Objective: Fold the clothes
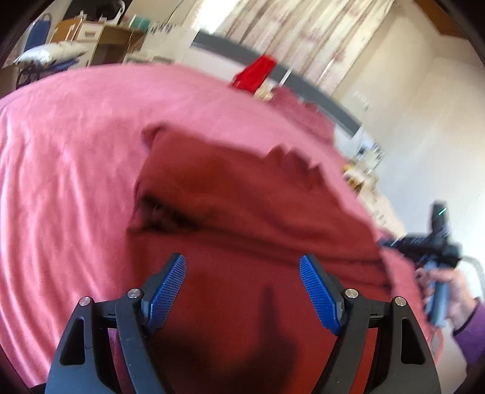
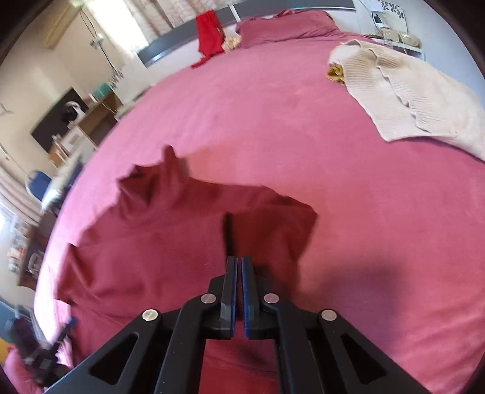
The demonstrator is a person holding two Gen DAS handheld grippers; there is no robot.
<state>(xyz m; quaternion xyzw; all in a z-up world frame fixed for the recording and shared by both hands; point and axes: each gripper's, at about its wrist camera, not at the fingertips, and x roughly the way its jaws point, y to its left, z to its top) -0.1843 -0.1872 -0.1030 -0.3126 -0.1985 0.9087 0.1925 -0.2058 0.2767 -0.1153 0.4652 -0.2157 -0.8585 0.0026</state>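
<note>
A dark red garment (image 1: pixel 242 194) lies rumpled on the pink bed cover (image 1: pixel 66 145). My left gripper (image 1: pixel 242 259) hovers over its near part, open, with nothing between the blue pads (image 1: pixel 168 288). In the right wrist view the same garment (image 2: pixel 169 242) spreads left of my right gripper (image 2: pixel 239 259), whose pads are shut with a thin strip of its cloth between them. The left wrist view shows the right gripper (image 1: pixel 436 242) at the garment's right edge, held by a hand in a purple sleeve. The left gripper (image 2: pixel 45 354) is a dark blur at the bottom left.
A cream knitted garment (image 2: pixel 409 91) lies at the bed's far right beside a small yellow item (image 2: pixel 335 74). A bright red garment (image 2: pixel 209 33) hangs at the headboard next to a pink pillow (image 2: pixel 288 24). Desk and shelves (image 2: pixel 75 127) stand beyond the left bed edge.
</note>
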